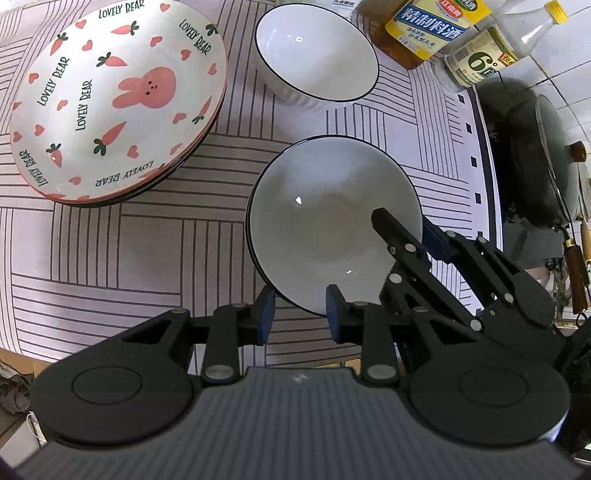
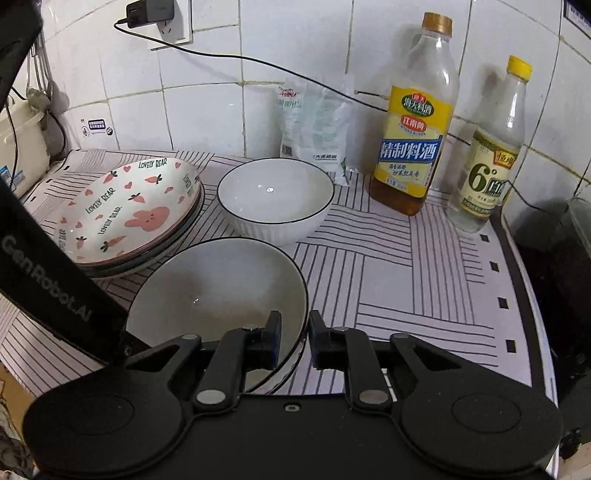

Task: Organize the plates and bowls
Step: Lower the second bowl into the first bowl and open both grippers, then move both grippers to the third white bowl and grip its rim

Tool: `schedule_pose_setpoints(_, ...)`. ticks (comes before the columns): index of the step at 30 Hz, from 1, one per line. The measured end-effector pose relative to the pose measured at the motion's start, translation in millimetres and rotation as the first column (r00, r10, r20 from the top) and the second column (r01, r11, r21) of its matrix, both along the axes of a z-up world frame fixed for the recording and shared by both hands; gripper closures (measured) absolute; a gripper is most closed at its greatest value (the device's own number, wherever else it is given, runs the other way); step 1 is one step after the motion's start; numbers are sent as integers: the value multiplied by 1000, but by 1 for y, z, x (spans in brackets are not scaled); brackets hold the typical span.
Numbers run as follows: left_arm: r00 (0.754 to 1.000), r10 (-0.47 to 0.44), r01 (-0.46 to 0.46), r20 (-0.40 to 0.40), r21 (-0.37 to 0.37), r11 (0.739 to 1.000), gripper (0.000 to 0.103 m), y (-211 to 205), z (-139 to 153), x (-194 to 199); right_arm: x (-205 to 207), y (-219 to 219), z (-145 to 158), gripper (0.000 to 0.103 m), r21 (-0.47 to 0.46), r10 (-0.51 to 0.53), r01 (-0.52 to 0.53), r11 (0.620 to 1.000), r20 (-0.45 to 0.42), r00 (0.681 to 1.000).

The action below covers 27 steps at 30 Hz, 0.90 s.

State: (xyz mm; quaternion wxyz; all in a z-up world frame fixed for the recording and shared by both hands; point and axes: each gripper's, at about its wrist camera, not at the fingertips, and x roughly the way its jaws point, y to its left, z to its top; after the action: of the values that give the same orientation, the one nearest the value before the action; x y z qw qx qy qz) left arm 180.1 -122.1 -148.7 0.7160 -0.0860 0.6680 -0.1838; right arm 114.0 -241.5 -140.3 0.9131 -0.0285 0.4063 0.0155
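Note:
A shallow white bowl [image 1: 325,221] [image 2: 214,288] with a thin dark rim rests on the striped cloth; a second rim line beneath suggests another bowl under it. My left gripper [image 1: 300,314] straddles its near rim, pads apart from it, open. My right gripper [image 2: 295,332] [image 1: 412,232] straddles the rim on the right side, one finger inside and one outside, also open with a gap showing. Behind stands a deeper white ribbed bowl [image 1: 314,48] [image 2: 273,192]. To the left lies a stack of rabbit-and-carrot plates [image 1: 110,96] [image 2: 125,210].
A cooking-wine bottle [image 2: 410,147] [image 1: 424,29], a vinegar bottle [image 2: 487,177] and a white bag [image 2: 314,125] stand along the tiled wall. A dark wok [image 1: 546,166] sits at the right, past the cloth's edge. The left gripper's body [image 2: 55,288] crosses the right view.

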Motion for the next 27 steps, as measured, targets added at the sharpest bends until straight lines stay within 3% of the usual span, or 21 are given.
schedule_pose_setpoints(9, 998, -32, 34, 45, -45, 998, 67, 15, 32, 5, 3, -30, 28, 68, 234, -61, 62, 970, -10, 998)
schedule_pose_setpoints(18, 975, -71, 82, 210, -46, 996, 62, 24, 71, 38, 17, -43, 56, 56, 314, -61, 63, 947, -15, 998)
schedule_pose_setpoints(24, 947, -128, 134, 294, -1, 991, 58, 22, 74, 67, 37, -51, 58, 40, 364, -93, 95, 927, -23, 995)
schedule_pose_setpoints(27, 929, -162, 158, 331, 39, 987, 56, 18, 71, 78, 52, -54, 52, 40, 377, -129, 136, 916, -44, 991)
